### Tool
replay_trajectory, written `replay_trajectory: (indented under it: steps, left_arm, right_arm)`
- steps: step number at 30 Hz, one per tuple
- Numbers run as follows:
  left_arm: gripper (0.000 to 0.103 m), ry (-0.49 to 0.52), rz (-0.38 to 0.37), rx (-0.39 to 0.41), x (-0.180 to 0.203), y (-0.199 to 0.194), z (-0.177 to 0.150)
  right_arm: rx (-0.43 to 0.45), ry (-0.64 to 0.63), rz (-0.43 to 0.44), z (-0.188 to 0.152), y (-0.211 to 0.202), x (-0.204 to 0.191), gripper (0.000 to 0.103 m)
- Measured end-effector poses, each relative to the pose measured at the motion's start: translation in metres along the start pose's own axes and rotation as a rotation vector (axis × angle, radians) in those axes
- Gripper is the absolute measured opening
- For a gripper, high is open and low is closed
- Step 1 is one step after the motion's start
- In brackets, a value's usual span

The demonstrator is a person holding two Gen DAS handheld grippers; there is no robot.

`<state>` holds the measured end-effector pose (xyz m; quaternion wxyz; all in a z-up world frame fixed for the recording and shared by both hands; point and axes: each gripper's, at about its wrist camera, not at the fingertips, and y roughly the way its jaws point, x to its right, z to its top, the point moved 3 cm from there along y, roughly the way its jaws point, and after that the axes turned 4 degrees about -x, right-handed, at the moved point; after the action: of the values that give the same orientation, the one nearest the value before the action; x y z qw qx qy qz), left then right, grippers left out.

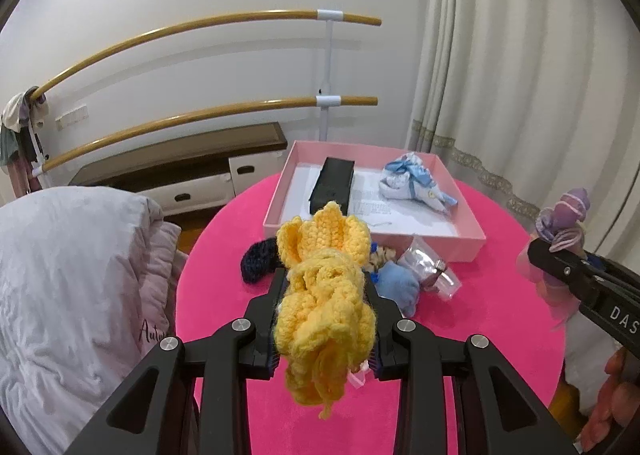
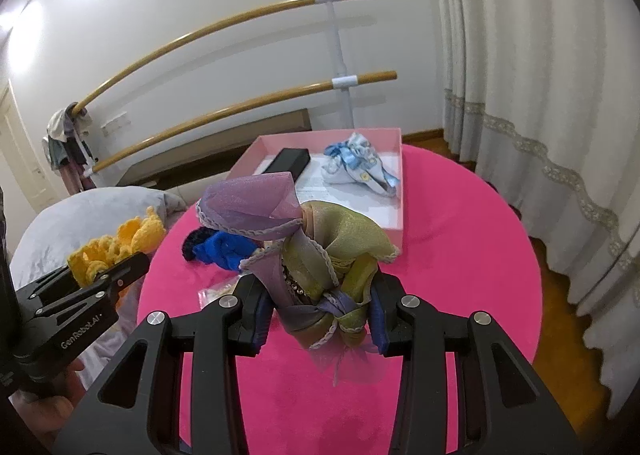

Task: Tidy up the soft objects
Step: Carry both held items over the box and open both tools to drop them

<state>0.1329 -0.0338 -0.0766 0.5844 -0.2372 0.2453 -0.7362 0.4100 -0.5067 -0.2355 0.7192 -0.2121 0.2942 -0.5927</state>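
A round pink table [image 1: 480, 315] carries a pink box [image 1: 460, 245] at its far side, near a white wall with two wooden bars [image 1: 224, 115] and a curtain [image 1: 500, 75] to the right. The left gripper [image 1: 325, 283] grasps a yellow knit [image 1: 324, 311] above the table; the right gripper [image 2: 316, 291] clenches a gauze bundle [image 2: 320, 247]. Loose soft items [image 1: 396, 283] lie before the box.

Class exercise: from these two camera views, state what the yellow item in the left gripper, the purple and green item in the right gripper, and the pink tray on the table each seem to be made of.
Yellow ruffled item: crocheted yarn, matte and fuzzy; looped stitches show.
Purple and green ruffled item: sheer organza-like fabric, slightly shimmery, with stitched edging.
Shallow pink tray: probably cardboard; thin, stiff, matte walls and white floor.
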Motion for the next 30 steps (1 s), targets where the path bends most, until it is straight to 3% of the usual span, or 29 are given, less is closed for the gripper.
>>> replay_trajectory:
  steps: [8, 17, 23, 30]
  left_arm:
    - [0.03, -0.008, -0.006, 0.048, -0.008, -0.005, 0.034]
    - [0.03, -0.004, -0.027, 0.074, -0.015, 0.019, 0.101]
    - [0.03, 0.001, -0.023, 0.054, -0.014, 0.063, 0.152]
    - [0.03, -0.006, -0.029, -0.023, -0.017, 0.133, 0.201]
  right_arm:
    - [0.028, -0.024, 0.036, 0.037, 0.008, -0.011, 0.037]
    - [0.019, -0.059, 0.074, 0.104, 0.042, -0.025, 0.037]
    - [-0.047, -0.052, 0.089, 0.14, 0.087, -0.029, 0.037]
    - [-0.15, -0.004, 0.098, 0.167, 0.151, -0.02, 0.037]
